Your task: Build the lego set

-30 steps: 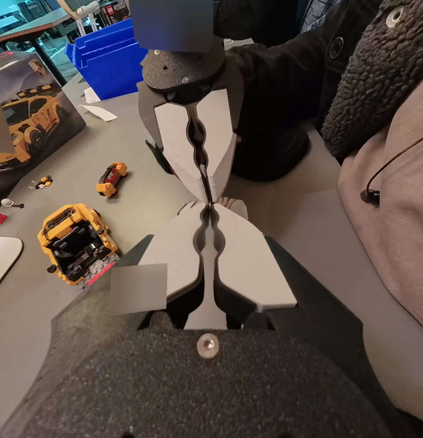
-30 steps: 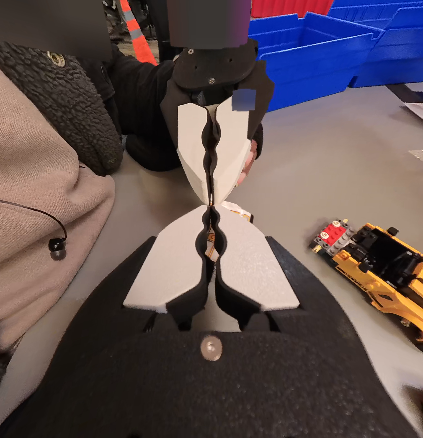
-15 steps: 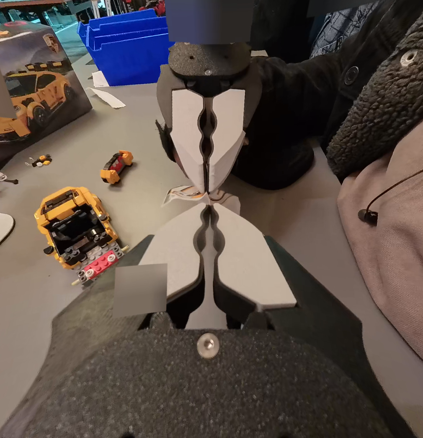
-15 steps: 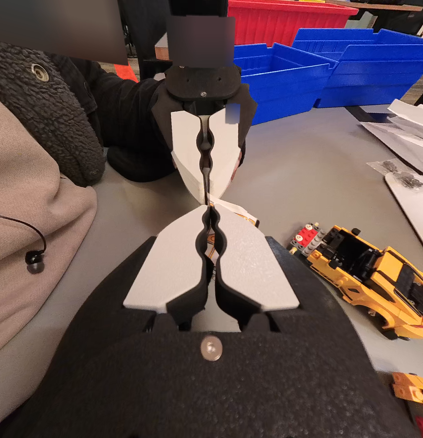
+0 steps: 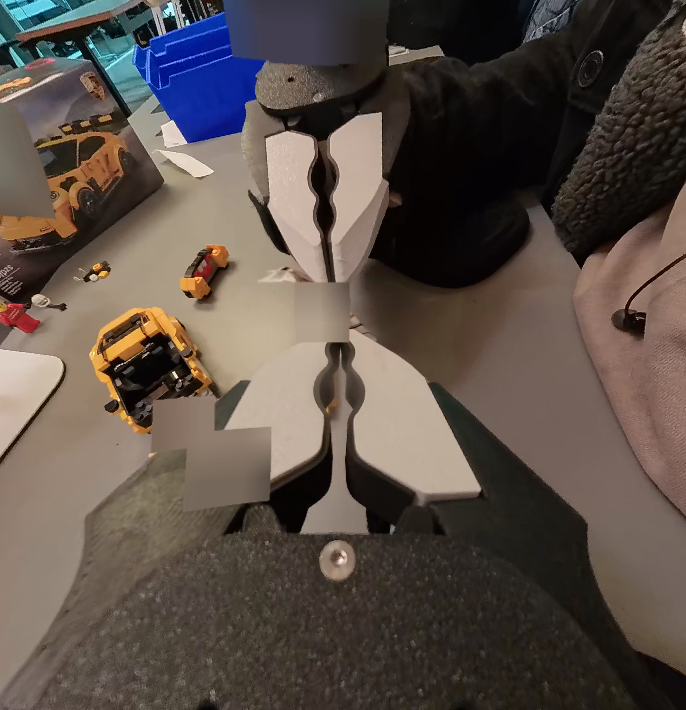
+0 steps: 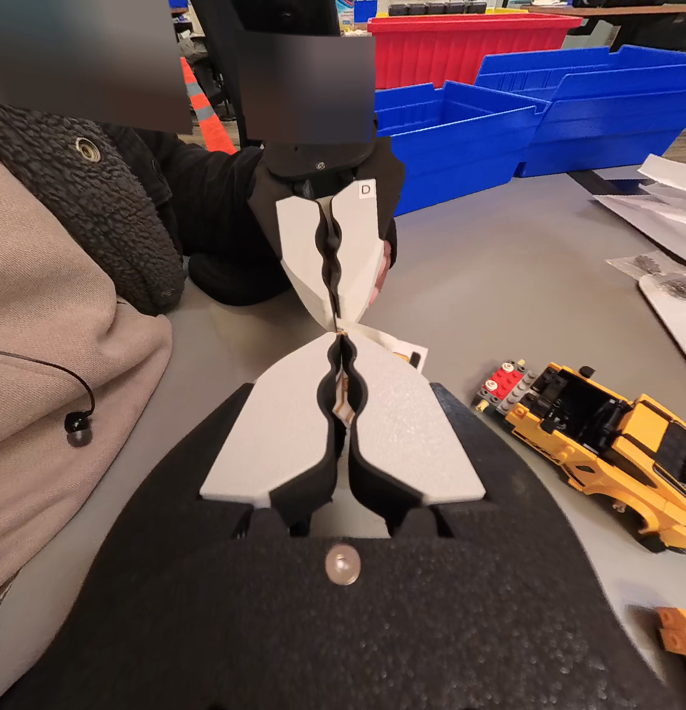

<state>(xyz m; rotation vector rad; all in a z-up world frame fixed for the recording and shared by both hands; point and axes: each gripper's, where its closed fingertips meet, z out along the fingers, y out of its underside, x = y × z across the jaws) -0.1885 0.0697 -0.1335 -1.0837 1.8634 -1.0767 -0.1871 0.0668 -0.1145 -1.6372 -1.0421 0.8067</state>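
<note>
My two grippers meet tip to tip above the grey table. My right gripper (image 6: 339,335) is shut on a white sticker sheet (image 6: 405,350) with orange and black prints; the sheet also shows in the gap between its fingers. My left gripper (image 5: 339,344) is shut, with a thin orange-edged sticker (image 5: 332,405) showing between its fingers; a blur patch hides its tips. The right gripper (image 5: 329,277) faces it, with the sheet's edge (image 5: 278,274) beside it. The yellow lego car (image 5: 149,365), roofless, stands to the left; it also shows in the right wrist view (image 6: 602,442).
A small orange, black and red sub-assembly (image 5: 205,271), loose small parts (image 5: 95,271) and a red minifigure (image 5: 17,317) lie near the set's box (image 5: 84,173). Blue bins (image 6: 487,130), a red bin (image 6: 468,46), papers (image 6: 664,192) and white trays (image 5: 15,399) ring the table. The person's beige sweater (image 6: 45,307) is close. My left and right fingertips are right by each other. The yellow lego car (image 5: 149,365) is about equally far from each gripper, around 15 centimetres.
Both grippers stay shut and facing each other. The pair has swung a little over the table, and in the left wrist view the right gripper's tips stand slightly farther from mine.
</note>
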